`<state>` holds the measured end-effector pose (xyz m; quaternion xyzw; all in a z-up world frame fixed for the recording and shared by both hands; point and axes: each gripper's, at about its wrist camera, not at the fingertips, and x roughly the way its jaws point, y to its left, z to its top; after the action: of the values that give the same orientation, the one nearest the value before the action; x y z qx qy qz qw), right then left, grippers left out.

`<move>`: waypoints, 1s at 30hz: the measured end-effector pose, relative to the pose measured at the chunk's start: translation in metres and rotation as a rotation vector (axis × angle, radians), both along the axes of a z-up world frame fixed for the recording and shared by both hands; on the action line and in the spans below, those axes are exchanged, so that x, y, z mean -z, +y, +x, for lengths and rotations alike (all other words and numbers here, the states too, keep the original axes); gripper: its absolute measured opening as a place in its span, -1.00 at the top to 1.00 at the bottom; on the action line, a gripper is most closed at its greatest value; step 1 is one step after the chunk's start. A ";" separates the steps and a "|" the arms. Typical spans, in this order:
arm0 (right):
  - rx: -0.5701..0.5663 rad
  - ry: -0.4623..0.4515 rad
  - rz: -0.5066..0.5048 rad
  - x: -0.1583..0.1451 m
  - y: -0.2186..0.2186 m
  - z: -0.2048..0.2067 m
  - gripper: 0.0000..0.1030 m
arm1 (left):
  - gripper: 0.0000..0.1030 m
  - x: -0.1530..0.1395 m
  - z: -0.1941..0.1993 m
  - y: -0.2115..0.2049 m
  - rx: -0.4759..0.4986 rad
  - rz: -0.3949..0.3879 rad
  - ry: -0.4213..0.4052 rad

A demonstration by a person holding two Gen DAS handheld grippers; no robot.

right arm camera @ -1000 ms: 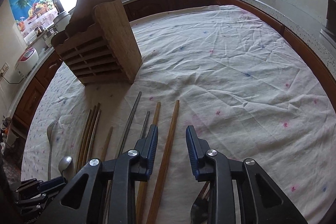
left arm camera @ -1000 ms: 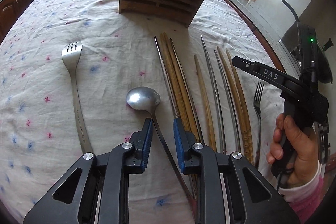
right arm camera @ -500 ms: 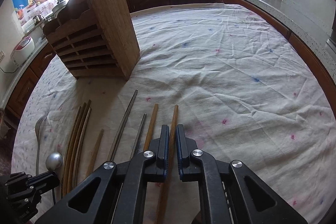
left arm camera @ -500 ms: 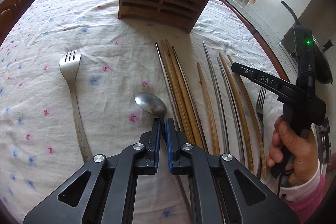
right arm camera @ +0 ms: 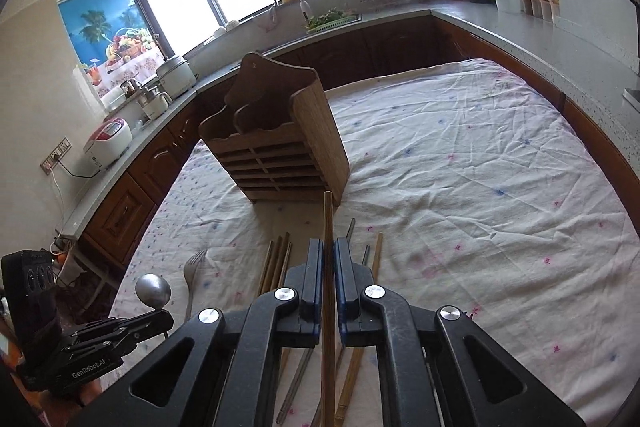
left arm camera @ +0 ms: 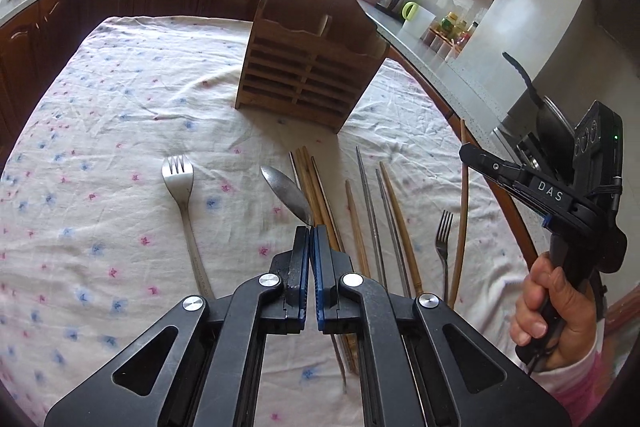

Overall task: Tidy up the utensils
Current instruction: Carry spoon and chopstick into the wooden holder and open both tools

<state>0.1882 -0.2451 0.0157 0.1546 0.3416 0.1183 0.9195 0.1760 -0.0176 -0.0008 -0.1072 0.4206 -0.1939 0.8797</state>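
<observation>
Since the earlier frames both grippers have closed on a utensil and lifted it off the tablecloth. The left gripper (left arm camera: 310, 227), at lower centre of its view, is clamped on the neck of a steel spoon (left arm camera: 286, 193); its blue-padded jaws are nearly together. The spoon's bowl points up and left in the frame, its thin handle running down behind the gripper body. The right gripper (right arm camera: 328, 247) pinches a wooden chopstick (right arm camera: 328, 223) that runs almost straight up the frame, its tip in front of the base of the wooden utensil holder (right arm camera: 280, 151).

That holder stands upright at the centre of both views, a slatted box with a scalloped back; what is inside it cannot be seen.

On the wrinkled white tablecloth (left arm camera: 120, 107), dotted pink and blue, lie a steel fork (left arm camera: 180, 179) at centre left, tines up the frame, and a row of wooden and metal chopsticks (left arm camera: 372, 211) lengthwise beside it. A smaller fork (left arm camera: 442, 235) lies to the right.
</observation>
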 end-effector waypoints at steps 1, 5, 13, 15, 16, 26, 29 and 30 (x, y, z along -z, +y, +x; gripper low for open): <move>-0.002 -0.015 0.003 -0.006 0.001 -0.003 0.89 | 0.97 -0.004 -0.001 0.001 -0.004 -0.005 -0.012; 0.002 -0.092 0.021 -0.033 0.000 -0.012 0.89 | 0.97 -0.024 -0.005 0.008 -0.011 -0.020 -0.063; 0.028 -0.254 0.025 -0.085 -0.002 -0.009 0.89 | 0.97 -0.063 0.007 0.018 -0.039 -0.027 -0.181; 0.036 -0.276 0.029 -0.092 -0.004 -0.004 0.89 | 0.97 -0.073 0.012 0.021 -0.058 -0.027 -0.215; 0.042 -0.287 0.033 -0.095 -0.004 -0.001 0.89 | 0.97 -0.077 0.015 0.023 -0.068 -0.029 -0.231; 0.070 -0.375 0.074 -0.118 -0.005 0.035 0.89 | 0.97 -0.122 0.062 0.035 -0.132 -0.036 -0.372; 0.091 -0.416 0.084 -0.128 -0.007 0.046 0.89 | 0.97 -0.134 0.078 0.036 -0.147 -0.043 -0.408; 0.099 -0.428 0.086 -0.131 -0.008 0.051 0.89 | 0.97 -0.137 0.084 0.036 -0.152 -0.044 -0.421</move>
<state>0.2390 -0.2535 0.1467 0.1817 0.1254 0.1175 0.9682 0.2600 0.0180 0.1365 -0.1150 0.2141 -0.1543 0.9577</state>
